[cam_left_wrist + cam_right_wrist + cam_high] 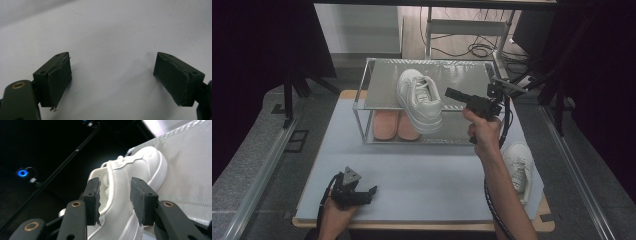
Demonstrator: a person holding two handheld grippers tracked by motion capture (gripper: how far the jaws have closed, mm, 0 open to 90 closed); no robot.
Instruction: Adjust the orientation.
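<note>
My right gripper has its jaws around the heel-side wall of the white sneaker, one jaw inside the opening and one outside; whether the pads actually press the wall I cannot tell. The sneaker sits on the top shelf of the metal rack, toward 12 o'clock on the tabletop, its rear end overhanging the shelf's front edge. My left gripper rests low at 7 o'clock, jaws spread wide over bare surface. A second white sneaker lies at 4 o'clock, and pink shoes sit on the lower shelf.
</note>
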